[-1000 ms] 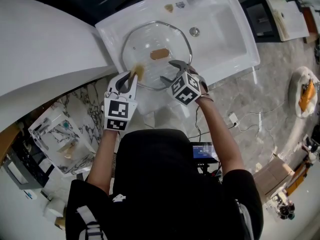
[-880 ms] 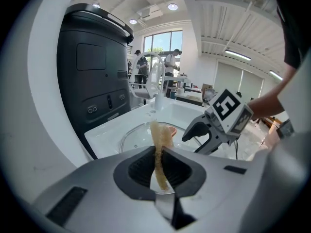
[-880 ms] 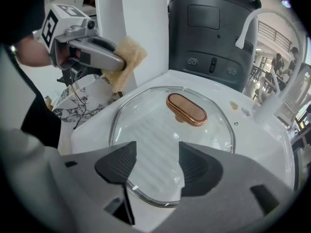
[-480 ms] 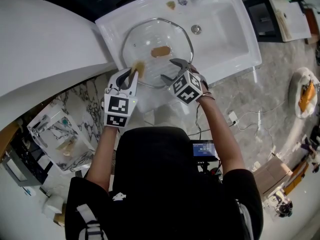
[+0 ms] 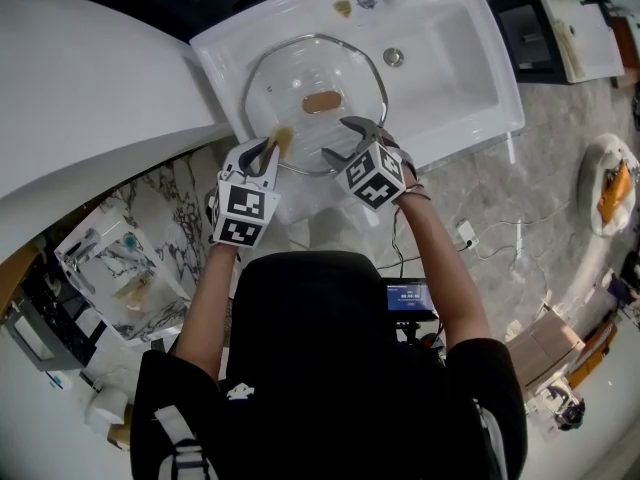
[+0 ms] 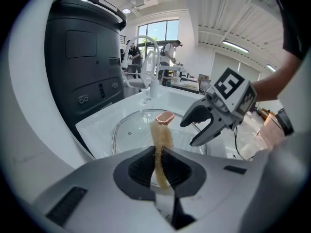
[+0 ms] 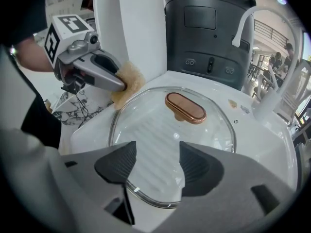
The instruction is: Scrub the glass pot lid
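Support: we see a white sink (image 5: 470, 78), with its ribbed drainboard at the left and its basin at the right.
Drainboard: we find the glass pot lid (image 5: 290, 73) lying flat on it, copper handle (image 5: 320, 102) up.
Basin: we note the drain (image 5: 394, 57).
Back rim: we spot the faucet (image 7: 261, 106), with a small tan scrap (image 5: 343, 9) near it.

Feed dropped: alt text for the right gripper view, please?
The right gripper is open, its jaws apart at the near rim of the glass pot lid, which lies in a white sink with its copper handle up. At the lid's left rim, the left gripper clamps a tan sponge.
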Tool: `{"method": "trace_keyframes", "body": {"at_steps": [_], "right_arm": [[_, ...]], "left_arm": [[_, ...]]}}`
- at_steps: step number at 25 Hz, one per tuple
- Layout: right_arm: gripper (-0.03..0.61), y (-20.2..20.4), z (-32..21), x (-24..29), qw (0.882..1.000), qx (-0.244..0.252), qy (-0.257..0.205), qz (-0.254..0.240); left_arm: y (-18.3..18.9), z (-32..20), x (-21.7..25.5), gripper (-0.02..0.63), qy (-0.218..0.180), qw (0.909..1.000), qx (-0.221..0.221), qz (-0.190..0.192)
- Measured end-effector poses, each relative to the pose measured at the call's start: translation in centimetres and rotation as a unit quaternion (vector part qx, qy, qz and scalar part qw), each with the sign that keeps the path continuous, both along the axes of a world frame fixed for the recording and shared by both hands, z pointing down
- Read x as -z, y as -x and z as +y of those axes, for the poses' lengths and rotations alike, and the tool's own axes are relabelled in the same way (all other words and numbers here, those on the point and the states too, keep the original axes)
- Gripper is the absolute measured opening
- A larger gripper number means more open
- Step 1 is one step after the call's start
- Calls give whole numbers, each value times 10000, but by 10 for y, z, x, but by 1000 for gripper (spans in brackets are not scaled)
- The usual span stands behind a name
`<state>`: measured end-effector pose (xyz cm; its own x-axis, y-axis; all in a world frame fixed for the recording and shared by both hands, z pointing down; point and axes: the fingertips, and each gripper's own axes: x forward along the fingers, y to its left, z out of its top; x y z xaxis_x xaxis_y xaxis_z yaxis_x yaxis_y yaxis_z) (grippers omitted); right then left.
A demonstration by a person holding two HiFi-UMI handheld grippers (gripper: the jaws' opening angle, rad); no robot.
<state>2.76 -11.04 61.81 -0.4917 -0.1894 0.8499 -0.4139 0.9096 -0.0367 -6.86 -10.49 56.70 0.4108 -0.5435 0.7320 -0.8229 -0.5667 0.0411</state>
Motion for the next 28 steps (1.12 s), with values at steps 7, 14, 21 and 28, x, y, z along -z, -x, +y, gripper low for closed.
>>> {"method": "trace_keyframes", "body": {"at_steps": [7,14,21,28], "right_arm": [[259,0,-1,-1,10000,10,32,8],[259,0,0,-1,9999,14,116,85],[259,1,-1,-2,9999,5,119,61],[259,1,-1,-3,9999,18,121,40]], "left_arm": [[0,0,-23,21,174,9993,-206,-246],[1,-2,-33,21,232,9975,-431,-514],[1,-5,-44,21,296,9956,-567,-682],[1,-6,-47,21,306,9961,-580,-582]]}}
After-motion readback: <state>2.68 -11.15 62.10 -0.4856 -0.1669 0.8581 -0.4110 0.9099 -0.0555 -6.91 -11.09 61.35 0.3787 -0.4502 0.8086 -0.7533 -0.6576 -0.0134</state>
